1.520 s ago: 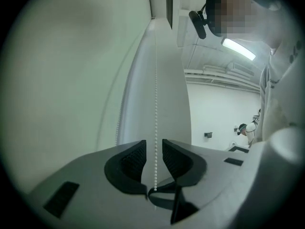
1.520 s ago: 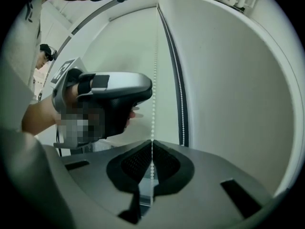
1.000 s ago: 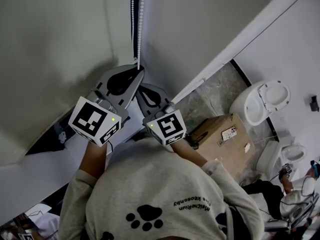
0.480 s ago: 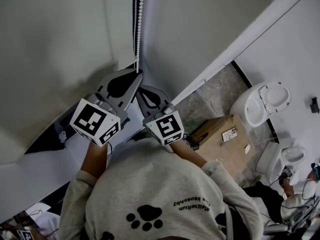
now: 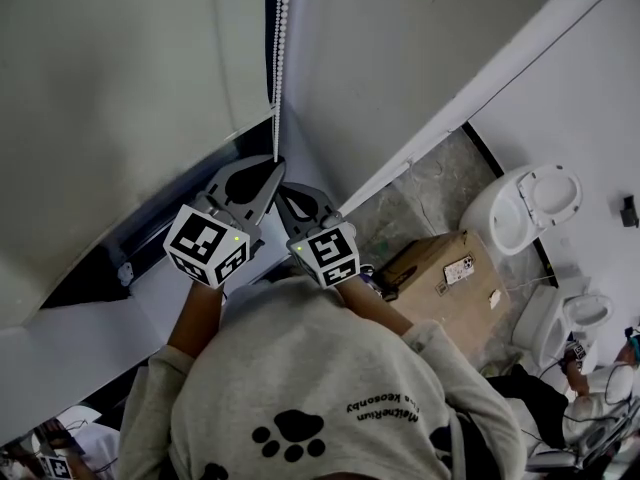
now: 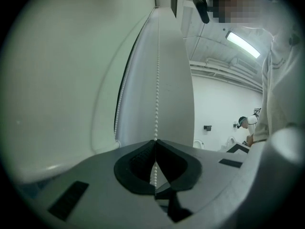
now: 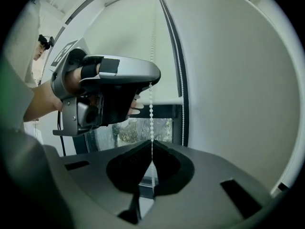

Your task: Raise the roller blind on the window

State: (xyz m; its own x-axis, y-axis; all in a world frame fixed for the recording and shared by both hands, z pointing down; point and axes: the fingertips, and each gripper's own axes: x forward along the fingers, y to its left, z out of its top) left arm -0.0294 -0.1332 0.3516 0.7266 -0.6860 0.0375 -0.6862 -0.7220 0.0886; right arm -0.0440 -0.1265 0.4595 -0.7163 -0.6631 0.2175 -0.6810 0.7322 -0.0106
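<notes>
Bead chain [image 5: 279, 58] hangs straight down from top centre of the head view, along the dark gap at the right edge of the pale roller blind [image 5: 110, 88], which fills the upper left of the frame. The chain's lower end runs into both claws at frame centre.

Left claw [image 5: 276, 161] has the chain right at its tips. Right claw [image 5: 283, 194] sits just below and beside it on the same strand, tips near touching the left one. In the right gripper view the left claw shows left of centre, pinching the chain above the right claw's own tips. The blind's bottom edge sits mid-frame there, with a strip of window pane [image 7: 136, 130] uncovered under it. A second strand of the chain loop hangs further right, by the frame.

Writing:
- Each gripper carries a marker cube [image 5: 207, 245] with black-and-white square codes, no text.
- Grey top [image 5: 300, 368] of the person, bottom centre, has a black paw print [image 5: 290, 433] and a curved line of upside-down lettering, too small to read with confidence.
- Cardboard box [image 5: 440, 273] at right centre on the floor has a small white label [image 5: 458, 265], print illegible.
- White toilet [image 5: 525, 203] right of the box, no markings seen.

Claws:
- Left claw: pads together, clamped on the bead chain; beads enter at the tip and continue down through the hollow behind it.
- Right claw: pads together, clamped on the same chain in the same way, with the strand pinched at the tip.
</notes>
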